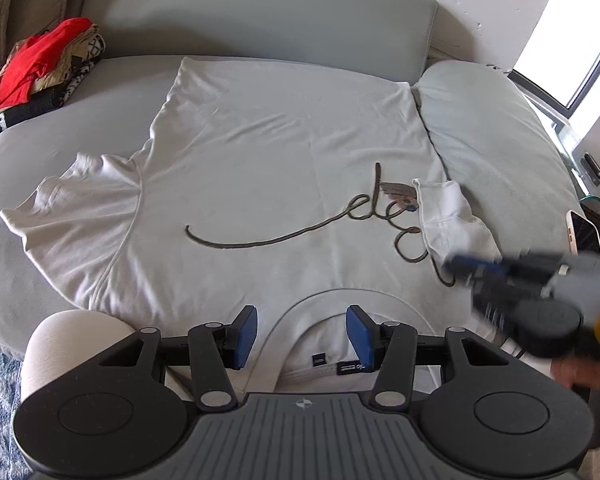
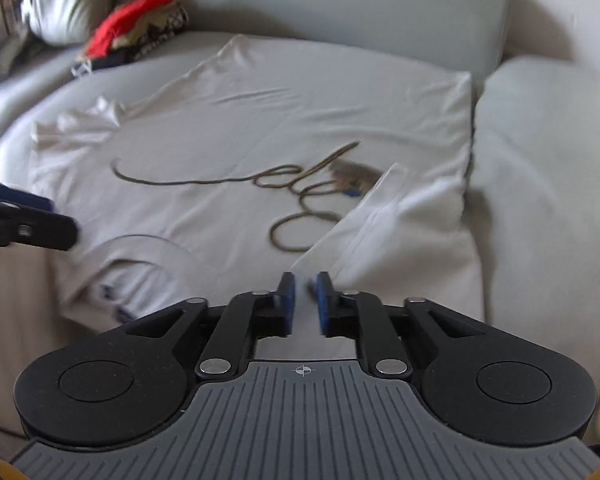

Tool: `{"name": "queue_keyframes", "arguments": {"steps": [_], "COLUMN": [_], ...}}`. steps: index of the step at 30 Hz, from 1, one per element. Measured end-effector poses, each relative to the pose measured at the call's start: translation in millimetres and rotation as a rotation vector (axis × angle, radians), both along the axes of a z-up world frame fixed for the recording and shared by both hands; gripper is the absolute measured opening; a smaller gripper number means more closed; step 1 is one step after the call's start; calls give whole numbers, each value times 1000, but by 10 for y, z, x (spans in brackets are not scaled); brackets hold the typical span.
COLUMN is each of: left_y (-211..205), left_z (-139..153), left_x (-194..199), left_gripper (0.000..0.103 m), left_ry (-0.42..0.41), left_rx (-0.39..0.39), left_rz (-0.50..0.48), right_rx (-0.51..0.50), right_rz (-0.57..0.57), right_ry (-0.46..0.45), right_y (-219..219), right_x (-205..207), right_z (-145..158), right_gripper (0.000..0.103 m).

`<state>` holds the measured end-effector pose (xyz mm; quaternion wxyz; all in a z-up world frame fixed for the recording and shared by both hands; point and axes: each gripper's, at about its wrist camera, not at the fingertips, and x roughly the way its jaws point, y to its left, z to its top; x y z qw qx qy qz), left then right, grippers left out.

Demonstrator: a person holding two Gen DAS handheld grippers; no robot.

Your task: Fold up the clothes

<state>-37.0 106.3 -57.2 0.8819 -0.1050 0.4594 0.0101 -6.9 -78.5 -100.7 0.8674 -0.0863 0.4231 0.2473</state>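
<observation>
Your one white T-shirt [image 1: 260, 168] lies spread flat on the grey sofa [image 1: 260, 12], front up, with its dark script lettering [image 1: 292, 228] running across the chest. Its collar [image 1: 324, 320] sits at 6 o'clock in the left wrist view, just ahead of your left gripper [image 1: 302, 336], whose two blue pads [image 1: 247, 334] stand wide apart over the neckline with nothing between them. One sleeve [image 1: 76, 200] spreads out flat at 9 o'clock. The other sleeve [image 2: 380, 220] is folded inward over the end of the lettering, and your right gripper [image 2: 305, 300] is clenched on its edge, the white cloth running between the nearly closed pads. In the left view that gripper shows blurred at 4 o'clock.

There are no boxes or baskets to speak of. One pile of other clothes [image 1: 40, 68], red on top with black-and-white patterned pieces under it, rests on the sofa at 10 o'clock, well apart from the shirt. One phone [image 1: 584, 232] lies at 3 o'clock beyond the sofa cushion [image 1: 500, 128]
</observation>
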Motion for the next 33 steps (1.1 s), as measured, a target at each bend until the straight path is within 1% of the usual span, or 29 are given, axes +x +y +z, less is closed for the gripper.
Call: {"name": "queue_keyframes", "arguments": {"steps": [1,2,3,4,5,6,7,9,10,11,12,14,15,17,18,19,20,21,23,25,29,30,33], "left_y": [5,11,17,18,20,14,4,-29,-45,-62,-69,-65,-36,24,51,79,99,110,128,137,165,177,173], "left_z": [2,3,4,1,-2,-8,-15,-31,-40,-50,-61,-84,-99,-129,-137,-144,-146,-142,-137,-132,-136,-137,-147], "left_x": [-8,-11,-14,-14,-15,-7,-3,6,10,12,15,18,22,30,42,55,64,73,94,107,116,123,162], "left_gripper": [48,49,49,49,49,49,49,49,49,49,49,49,49,49,49,49,49,49,49,49,49,49,49], "left_ry": [-1,-1,-2,-1,0,3,5,11,14,17,23,36,41,51,53,56,52,49,44,40,40,39,45], "left_rx": [1,2,3,2,1,1,2,5,7,12,17,27,25,21,20,18,17,13,6,2,6,7,20], "left_rz": [2,5,7,9,11,11,10,2,-1,-7,-11,-12,-3,15,23,30,34,38,45,45,52,56,53], "right_rx": [31,55,79,80,60,45,33,-7,-61,-118,-156,-182,-168,-131,-100,-54,3,68,179,235,284,270,209], "right_rz": [-37,-93,-148,-220,-304,-366,-386,-384,-381,-374,-361,-365,-380,-406,-408,-402,-397,-393,-378,-371,-399,-392,-396], "right_ry": [1,-5,-11,-11,-7,3,35,137,202,260,282,305,299,247,206,159,131,113,113,135,204,216,241], "right_y": [-90,-192,-293,-393,-491,-571,-613,-645,-630,-610,-594,-596,-609,-624,-620,-604,-584,-564,-490,-386,-229,-187,-79], "right_x": [21,66,111,187,291,387,470,603,627,624,595,560,554,535,530,541,581,637,827,1050,1402,1452,1596], "right_z": [37,75,113,121,101,65,-3,-186,-301,-401,-439,-395,-331,-165,-71,27,100,157,182,99,-159,-210,-322], "right_gripper": [34,34,33,30,28,18,15,15,13,7,2,2,3,13,14,17,21,30,31,31,34,38,39]}}
